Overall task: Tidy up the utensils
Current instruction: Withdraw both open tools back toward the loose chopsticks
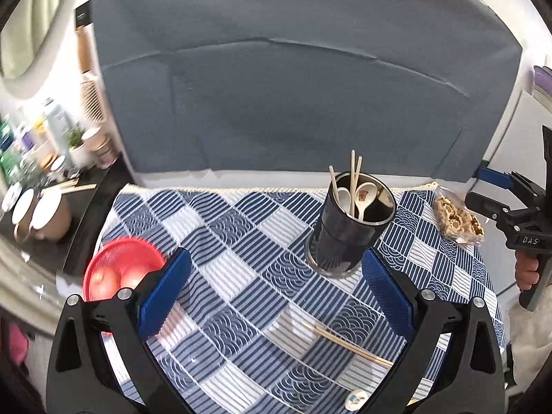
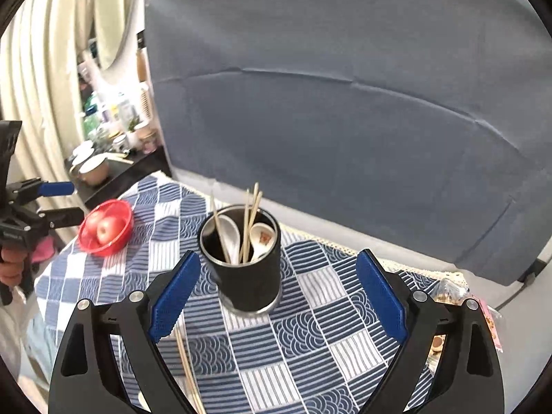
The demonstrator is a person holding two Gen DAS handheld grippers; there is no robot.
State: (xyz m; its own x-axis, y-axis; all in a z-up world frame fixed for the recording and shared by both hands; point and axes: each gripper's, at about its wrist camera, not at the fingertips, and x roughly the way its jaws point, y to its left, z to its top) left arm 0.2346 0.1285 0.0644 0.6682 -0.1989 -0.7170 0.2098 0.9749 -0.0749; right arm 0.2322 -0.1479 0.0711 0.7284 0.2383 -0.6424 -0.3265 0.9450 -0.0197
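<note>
With both tongs, left [image 1: 277, 288] and right [image 2: 277, 291], wide open and empty, the next pick is probably the chopsticks [image 1: 348, 343] lying before the cup [image 1: 352, 222].

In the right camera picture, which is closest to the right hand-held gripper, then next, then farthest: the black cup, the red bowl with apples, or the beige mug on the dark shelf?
From the right hand-held gripper:
1. Black cup, just ahead between the fingers.
2. Red bowl, farther left on the tablecloth.
3. Beige mug, beyond it on the dark shelf.
</note>
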